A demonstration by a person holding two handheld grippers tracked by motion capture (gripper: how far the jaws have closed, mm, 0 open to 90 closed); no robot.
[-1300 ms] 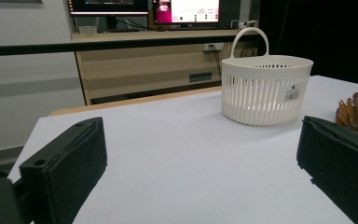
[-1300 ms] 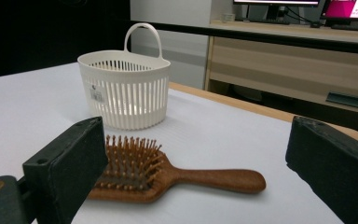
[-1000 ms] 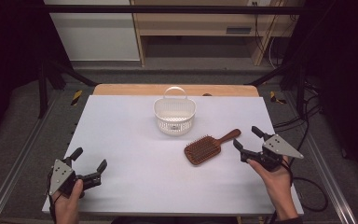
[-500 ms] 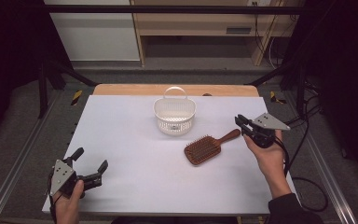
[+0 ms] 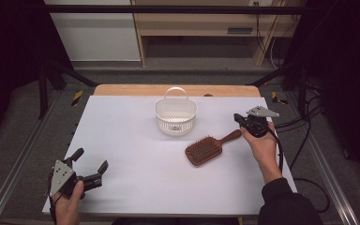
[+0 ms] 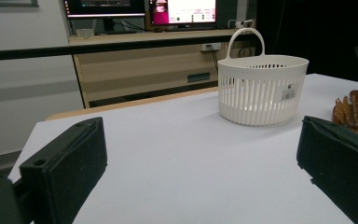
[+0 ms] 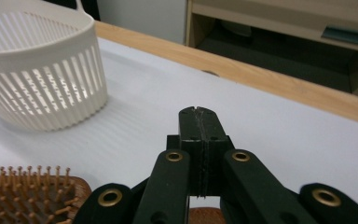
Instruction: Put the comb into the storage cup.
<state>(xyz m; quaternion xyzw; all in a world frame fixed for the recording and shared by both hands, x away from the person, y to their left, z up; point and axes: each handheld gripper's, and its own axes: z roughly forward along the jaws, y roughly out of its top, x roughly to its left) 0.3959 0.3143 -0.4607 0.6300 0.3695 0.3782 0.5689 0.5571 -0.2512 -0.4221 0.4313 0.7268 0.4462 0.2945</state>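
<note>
The right gripper (image 5: 238, 117) has just been closing its jaws, and now they are pressed together with nothing between them. The brown hairbrush (image 5: 209, 147) lies flat on the white counter (image 5: 136, 140), its handle end just under and in front of those jaws, and the white basket (image 5: 176, 116) stands farther off past them. The left gripper (image 5: 90, 165) has its jaws wide apart and empty, far from the brush

Wooden shelving (image 5: 201, 21) behind the table (image 5: 136, 140), apparently grey floor (image 5: 23, 117).
</note>
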